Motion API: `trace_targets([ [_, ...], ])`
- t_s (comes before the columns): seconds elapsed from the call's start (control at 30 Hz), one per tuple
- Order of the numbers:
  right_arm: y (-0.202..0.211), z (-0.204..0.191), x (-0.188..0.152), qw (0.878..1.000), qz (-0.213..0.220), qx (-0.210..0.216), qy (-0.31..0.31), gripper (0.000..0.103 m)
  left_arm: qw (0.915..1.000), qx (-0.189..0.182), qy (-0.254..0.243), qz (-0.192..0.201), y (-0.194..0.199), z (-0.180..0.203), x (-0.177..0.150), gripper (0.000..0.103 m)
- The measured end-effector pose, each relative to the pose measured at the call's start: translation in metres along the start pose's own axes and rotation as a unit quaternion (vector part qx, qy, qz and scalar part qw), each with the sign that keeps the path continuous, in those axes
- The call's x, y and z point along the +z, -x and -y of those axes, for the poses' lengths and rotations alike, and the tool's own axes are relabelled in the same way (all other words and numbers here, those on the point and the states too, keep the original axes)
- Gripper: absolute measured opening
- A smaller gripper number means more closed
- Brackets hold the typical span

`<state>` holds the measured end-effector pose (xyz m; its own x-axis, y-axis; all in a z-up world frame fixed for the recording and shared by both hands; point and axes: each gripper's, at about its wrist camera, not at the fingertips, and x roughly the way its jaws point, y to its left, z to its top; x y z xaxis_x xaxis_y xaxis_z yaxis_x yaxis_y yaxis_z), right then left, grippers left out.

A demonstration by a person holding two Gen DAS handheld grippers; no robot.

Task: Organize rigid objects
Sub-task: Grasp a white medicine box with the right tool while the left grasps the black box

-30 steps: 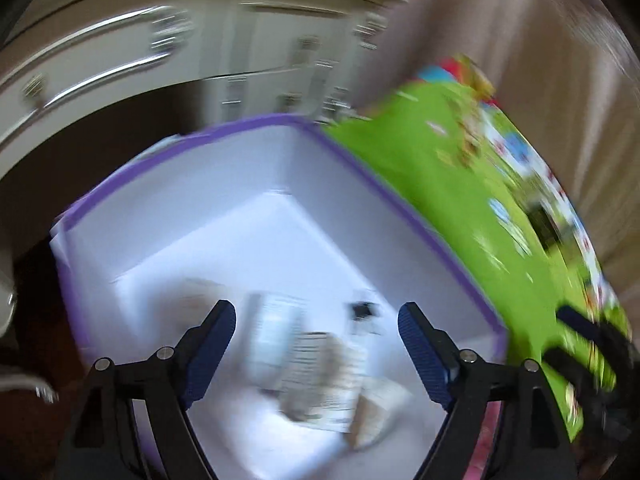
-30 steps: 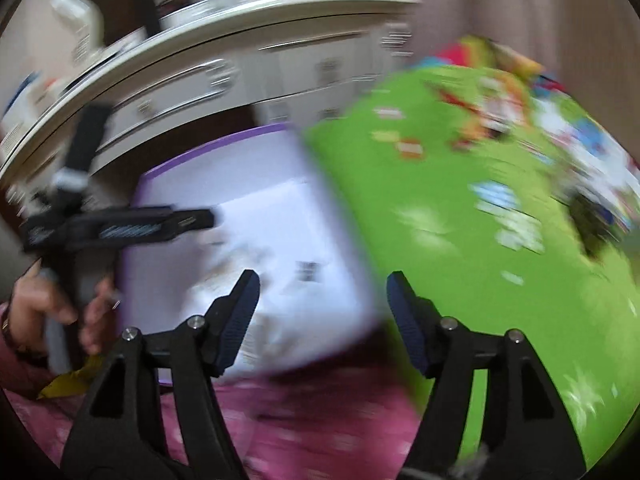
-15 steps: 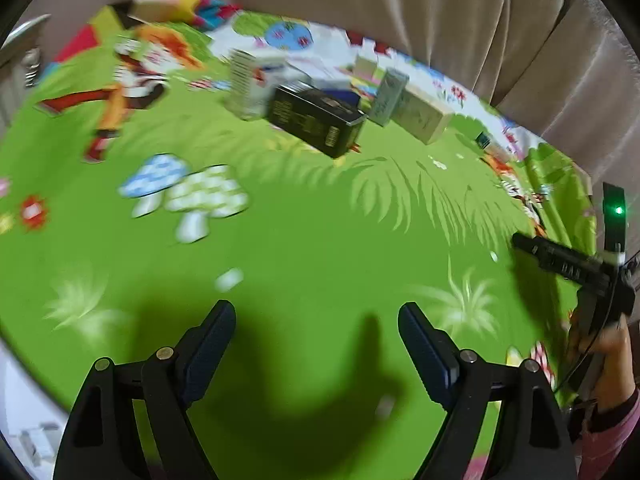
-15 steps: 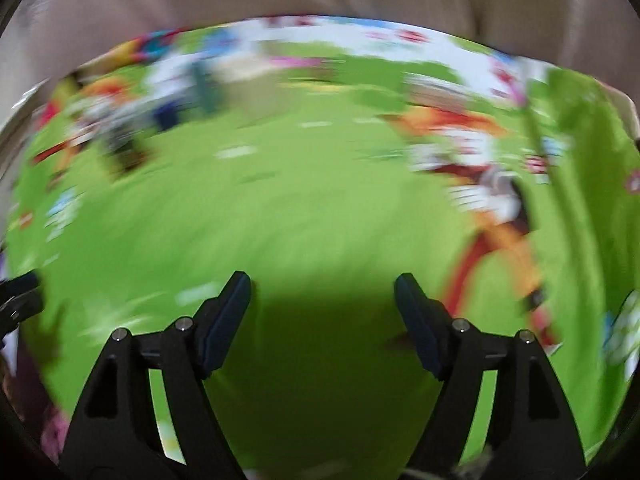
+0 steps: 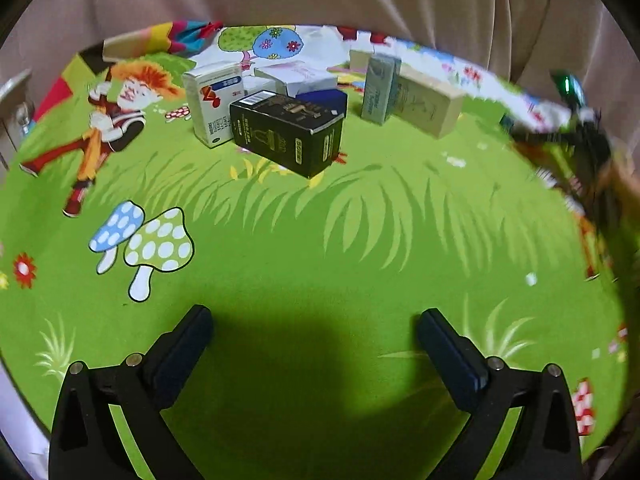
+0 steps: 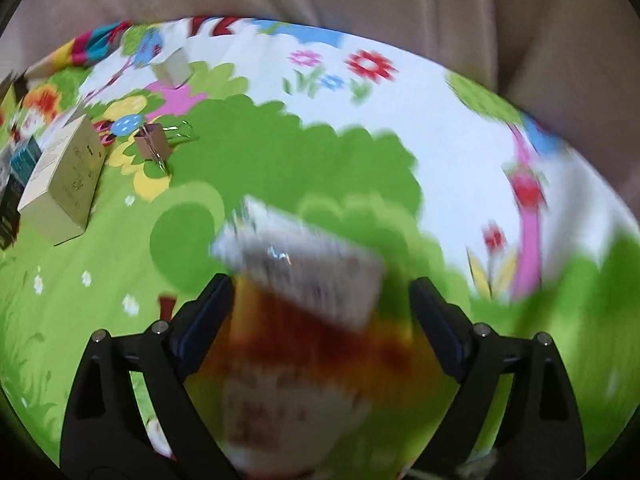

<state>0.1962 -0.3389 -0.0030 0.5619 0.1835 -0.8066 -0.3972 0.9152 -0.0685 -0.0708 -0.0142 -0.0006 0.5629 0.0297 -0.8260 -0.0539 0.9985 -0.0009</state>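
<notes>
With the left gripper, nothing held: spread to the widest, having just been opening, only shadowed green between the fingers at the bottom of the frame. With the right gripper, likewise wide and just been opening, around a blurred carton low in the centre of its view: pale grey-white top face, orange-red band beneath, print too smeared to read; close against the left finger, clear of the right one, so not clamped. Underneath everything, a play mat, bright green with cartoon grass, spotted mushrooms and a red-haired figure at left. Above centre in the left view, a cluster of cartons: largest in front, a black box with gold print, lying on its side; to its upper right, a beige box, also lying down, with a slim grey-teal box upright against its left end; touching the black one's left end, an upright white box with a red mark and blue band. At upper left in the right view, a small brown cube-like item, detail unclear.
</notes>
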Motion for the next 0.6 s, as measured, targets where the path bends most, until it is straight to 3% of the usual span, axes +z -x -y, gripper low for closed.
trace_targets([
  [0.03,-0.003,-0.003,0.007,1.0,0.001,0.008,0.022,0.091,1.0,0.0,0.008,-0.003,-0.001,0.0,0.002,0.103],
  [0.1,-0.008,-0.002,0.012,0.999,0.0,0.03,0.028,0.078,0.9997,-0.002,0.022,-0.01,-0.003,-0.003,0.007,0.103],
  [0.13,-0.008,-0.001,0.012,0.999,-0.007,0.05,0.011,0.078,0.9994,-0.004,0.031,-0.013,-0.003,-0.005,0.009,0.103],
  [0.33,0.024,-0.033,-0.034,0.999,0.009,0.023,-0.039,0.079,0.9958,-0.005,0.088,-0.024,-0.01,-0.013,0.025,0.103],
  [0.43,0.047,-0.049,-0.063,0.995,-0.001,0.012,-0.096,0.086,0.9947,0.011,0.098,-0.028,-0.015,-0.009,0.032,0.103],
  [0.47,0.054,-0.054,-0.07,0.994,-0.008,0.033,-0.105,0.094,0.9947,0.016,0.097,-0.03,-0.018,-0.007,0.035,0.103],
  [0.53,0.072,-0.063,-0.087,0.988,-0.015,0.103,-0.114,0.097,0.9948,0.02,0.094,-0.031,-0.02,-0.005,0.036,0.103],
  [0.6,0.082,-0.07,-0.097,0.984,-0.012,0.142,-0.108,0.097,0.9949,0.024,0.092,-0.032,-0.021,-0.005,0.037,0.103],
])
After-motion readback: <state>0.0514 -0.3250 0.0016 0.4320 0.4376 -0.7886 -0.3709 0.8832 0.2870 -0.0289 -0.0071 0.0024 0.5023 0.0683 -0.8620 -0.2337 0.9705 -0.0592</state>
